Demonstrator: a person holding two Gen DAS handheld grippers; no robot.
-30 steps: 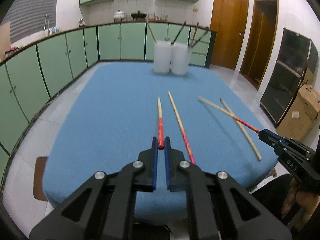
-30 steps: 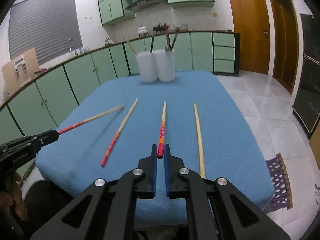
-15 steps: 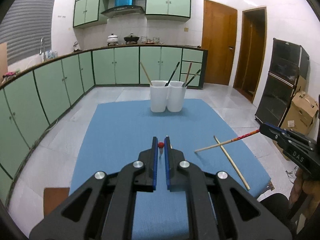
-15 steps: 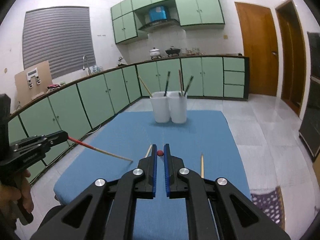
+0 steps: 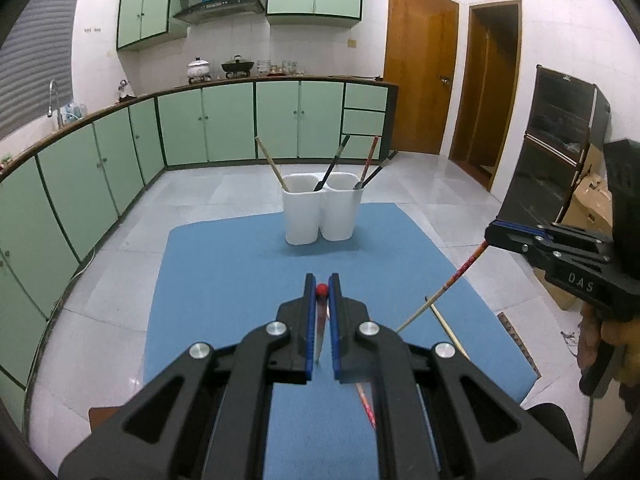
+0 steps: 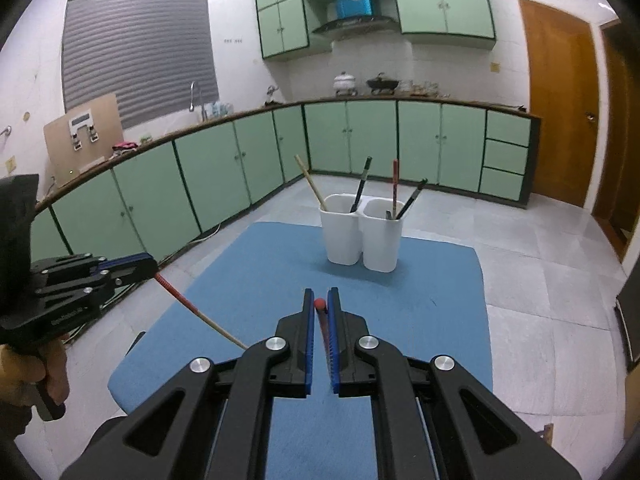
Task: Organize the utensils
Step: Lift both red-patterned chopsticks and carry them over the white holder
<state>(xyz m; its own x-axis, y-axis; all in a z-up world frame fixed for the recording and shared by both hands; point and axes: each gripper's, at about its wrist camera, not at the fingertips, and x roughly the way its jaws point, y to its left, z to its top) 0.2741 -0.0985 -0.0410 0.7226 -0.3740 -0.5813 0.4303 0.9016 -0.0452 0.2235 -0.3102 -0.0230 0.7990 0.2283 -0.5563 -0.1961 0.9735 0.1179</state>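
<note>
My left gripper [image 5: 321, 290] is shut on the red end of a chopstick [image 5: 321, 290], which hangs down between the fingers. My right gripper [image 6: 320, 304] is shut on the red end of another chopstick [image 6: 319, 303]. Each gripper shows in the other's view, the right one [image 5: 489, 235] with its chopstick [image 5: 444, 288] slanting down, the left one [image 6: 150, 266] with its chopstick [image 6: 200, 312] slanting down. Two joined white holders [image 5: 322, 212] [image 6: 362, 234] stand at the far end of the blue mat [image 5: 224, 272], with several chopsticks in them.
Two chopsticks lie on the mat near its front right, a plain one [image 5: 450, 330] and a red-ended one [image 5: 366, 404]. Green cabinets [image 5: 224, 120] line the walls. A dark cabinet and cardboard boxes [image 5: 588, 196] stand to the right.
Both grippers have lifted their chopsticks off the mat and risen well above it. The chopsticks now hang tip down. The holders look farther below.
</note>
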